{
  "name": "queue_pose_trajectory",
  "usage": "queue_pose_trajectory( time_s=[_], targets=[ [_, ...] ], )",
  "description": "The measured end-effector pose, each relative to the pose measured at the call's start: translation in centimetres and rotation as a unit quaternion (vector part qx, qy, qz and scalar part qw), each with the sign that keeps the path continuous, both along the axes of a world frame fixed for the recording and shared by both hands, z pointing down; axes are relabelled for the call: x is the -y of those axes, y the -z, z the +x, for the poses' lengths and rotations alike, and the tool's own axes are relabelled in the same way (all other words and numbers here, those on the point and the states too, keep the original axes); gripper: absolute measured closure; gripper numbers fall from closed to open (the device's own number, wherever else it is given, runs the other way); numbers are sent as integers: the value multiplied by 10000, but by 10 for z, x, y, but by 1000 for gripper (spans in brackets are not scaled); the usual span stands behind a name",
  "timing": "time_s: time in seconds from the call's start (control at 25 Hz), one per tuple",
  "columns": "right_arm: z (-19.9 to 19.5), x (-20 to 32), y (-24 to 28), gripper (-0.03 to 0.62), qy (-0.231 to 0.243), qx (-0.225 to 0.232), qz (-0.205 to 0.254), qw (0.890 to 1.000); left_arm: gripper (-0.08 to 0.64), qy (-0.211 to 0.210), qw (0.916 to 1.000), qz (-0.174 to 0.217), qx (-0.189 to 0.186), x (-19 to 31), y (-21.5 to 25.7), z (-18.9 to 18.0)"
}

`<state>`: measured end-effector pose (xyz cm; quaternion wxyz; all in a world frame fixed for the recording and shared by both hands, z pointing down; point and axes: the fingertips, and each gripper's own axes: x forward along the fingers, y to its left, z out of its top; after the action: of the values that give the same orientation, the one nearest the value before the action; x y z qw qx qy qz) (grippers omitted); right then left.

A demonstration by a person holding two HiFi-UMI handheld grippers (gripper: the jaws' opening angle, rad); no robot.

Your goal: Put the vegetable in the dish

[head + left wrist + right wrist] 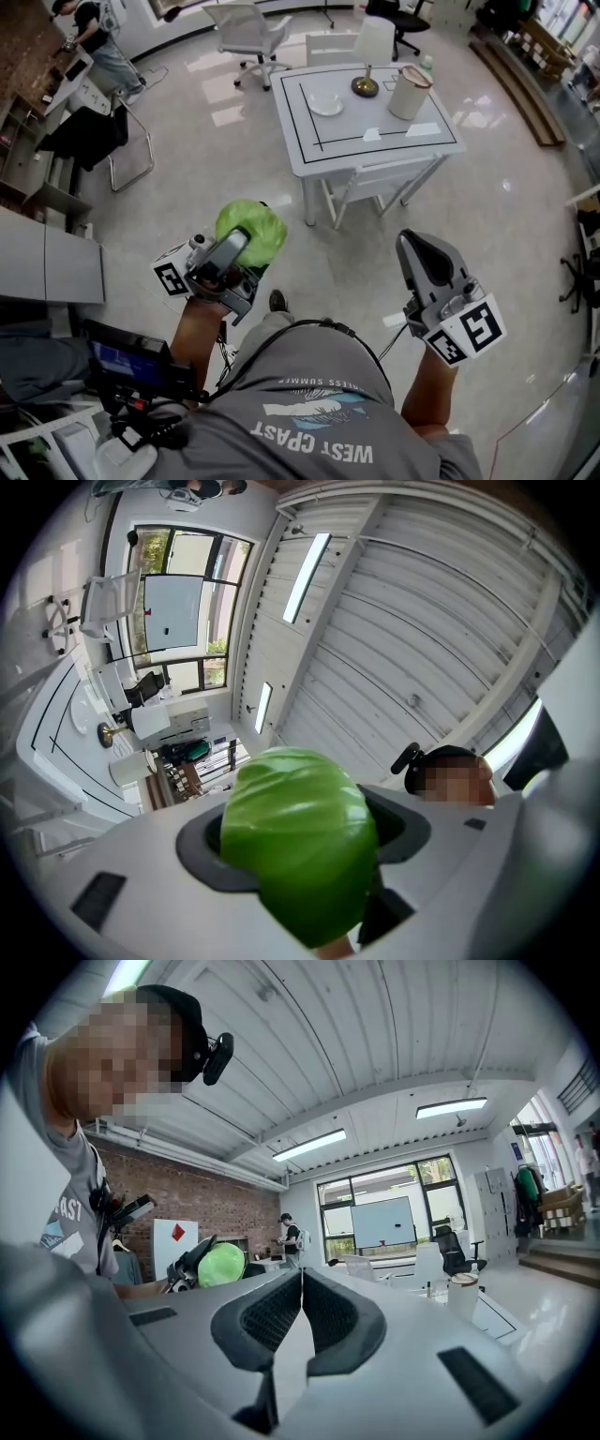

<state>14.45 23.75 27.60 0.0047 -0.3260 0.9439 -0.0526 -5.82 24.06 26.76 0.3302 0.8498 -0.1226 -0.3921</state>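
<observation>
Head view has your left gripper (pixel 240 246) clenched on the green vegetable (pixel 255 228), a round leafy head held out in front of your body, above the pale floor (pixel 187 169). The left gripper view agrees: the vegetable fills the gap between the jaws, with both dark pads against its sides. Your right gripper (pixel 409 246) is out on your right side with its jaws closed on each other and nothing between them; in the right gripper view the two ribbed pads meet down the middle. The dish (pixel 325 103) sits on the white table (pixel 347 127) ahead of you, inside the black-lined rectangle, near a lamp (pixel 371 52) and a white cylindrical container (pixel 410 91). The vegetable is well apart from the dish — not over the table.
</observation>
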Motion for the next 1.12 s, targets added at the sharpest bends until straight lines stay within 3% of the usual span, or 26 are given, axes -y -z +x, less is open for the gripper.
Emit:
queue_pose_trajectory(
  time_s=[0.12, 0.36, 0.76, 1.12],
  targets=[
    [-4, 6, 5, 584, -147, 1, -31, 9999, 252, -134, 9999, -22, -30, 17, 3, -4],
    [-46, 57, 10, 584, -454, -63, -54, 9989, 253, -377, 9993, -1, -33, 80, 7, -46],
    [-122, 98, 8, 584, -553, -206, -42, 9982, 253, -657, 9978, -9, -53, 135, 2, -107],
    [-115, 119, -1, 584, -649, -288, -139, 9974, 253, -711, 9972, -160, -136, 158, -7, -102]
  ],
)
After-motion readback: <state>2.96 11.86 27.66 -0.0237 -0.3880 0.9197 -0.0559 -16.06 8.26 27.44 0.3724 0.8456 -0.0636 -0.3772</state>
